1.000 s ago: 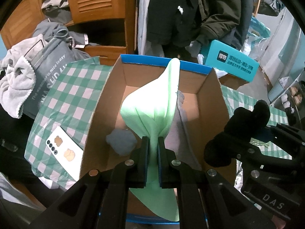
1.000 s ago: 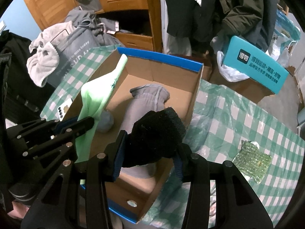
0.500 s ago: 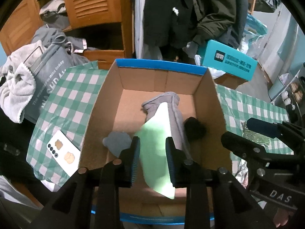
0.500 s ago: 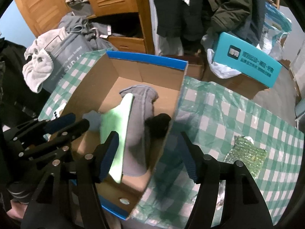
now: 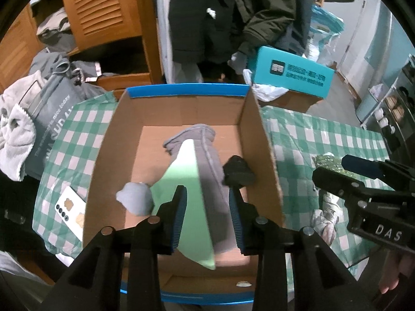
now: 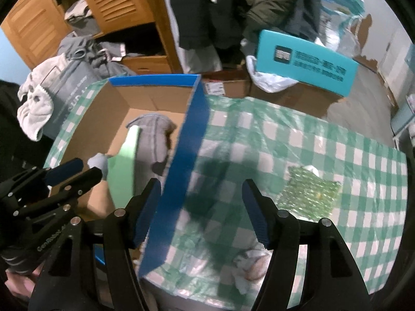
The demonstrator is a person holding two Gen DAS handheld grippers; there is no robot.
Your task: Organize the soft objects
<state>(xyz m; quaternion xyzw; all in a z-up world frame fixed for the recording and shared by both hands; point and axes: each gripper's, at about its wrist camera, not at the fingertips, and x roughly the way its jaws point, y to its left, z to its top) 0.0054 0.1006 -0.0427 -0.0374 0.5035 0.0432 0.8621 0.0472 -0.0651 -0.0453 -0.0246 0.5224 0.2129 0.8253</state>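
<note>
An open cardboard box [image 5: 186, 91] with a blue rim sits on the green checked tablecloth [image 6: 285, 140]. Inside it lie a grey garment [image 5: 207, 153], a pale green cloth [image 5: 181, 178], a small grey-blue ball [image 5: 135, 199] and a black soft item [image 5: 237, 172]. My left gripper [image 5: 207, 217] hovers over the box with its jaws opening; the green cloth lies loose below them, untouched by the pads. My right gripper [image 6: 202, 212] stands open and empty over the box's right wall [image 6: 192, 140].
A glittery green pouch [image 6: 308, 191] and a crumpled white cloth [image 6: 249, 261] lie on the tablecloth right of the box. A phone [image 5: 70, 212] lies left of it. Beyond the table are a grey bag with a towel [image 5: 15, 134], a teal carton [image 5: 293, 75] and hanging coats.
My left gripper let go of the green cloth, which dropped into the box. My right gripper released the black item into the box and moved right, over the wall.
</note>
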